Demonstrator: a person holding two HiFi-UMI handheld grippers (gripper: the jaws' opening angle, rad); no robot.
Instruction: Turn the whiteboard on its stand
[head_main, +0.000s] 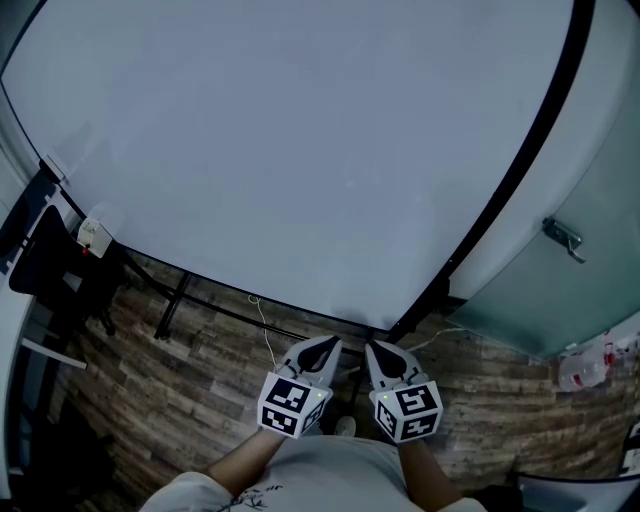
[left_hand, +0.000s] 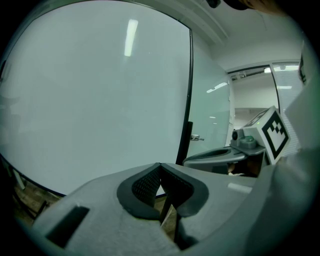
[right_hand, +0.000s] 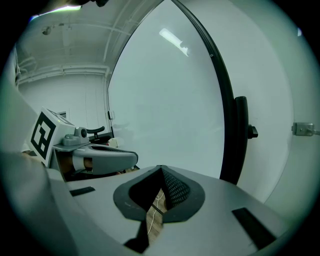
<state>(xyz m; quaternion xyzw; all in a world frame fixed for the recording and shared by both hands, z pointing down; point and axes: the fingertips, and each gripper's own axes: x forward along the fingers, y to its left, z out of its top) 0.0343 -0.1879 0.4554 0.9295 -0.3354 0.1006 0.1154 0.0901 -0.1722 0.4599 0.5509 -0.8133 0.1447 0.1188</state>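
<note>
Head view: The whiteboard (head_main: 300, 150) fills the upper field, upright on its stand (head_main: 172, 300). Its black frame (head_main: 520, 170) runs along the bottom edge and up the right side. Both edges meet at a lower corner directly ahead of the two grippers. The left gripper (head_main: 330, 346) and right gripper (head_main: 372, 349) sit side by side, low and close to the body, above the wood floor (head_main: 150, 400). Neither touches the board. A glass panel (head_main: 560, 290) stands to the right of the board.

Left gripper view: The jaws meet at the tips with nothing between them. The board surface lies ahead and to the left, and its right frame edge rises just right of the jaw line.

Right gripper view: The jaws are fully closed and empty. The board lies ahead, with the right stand post and its knob (right_hand: 252, 132) just right of the tips.

Key relation: The board's long axis extends leftward from that corner. The right gripper appears nearer the right post and the left gripper nearer the bottom edge. A grip on the frame would likely require the jaws to be opened first.
</note>
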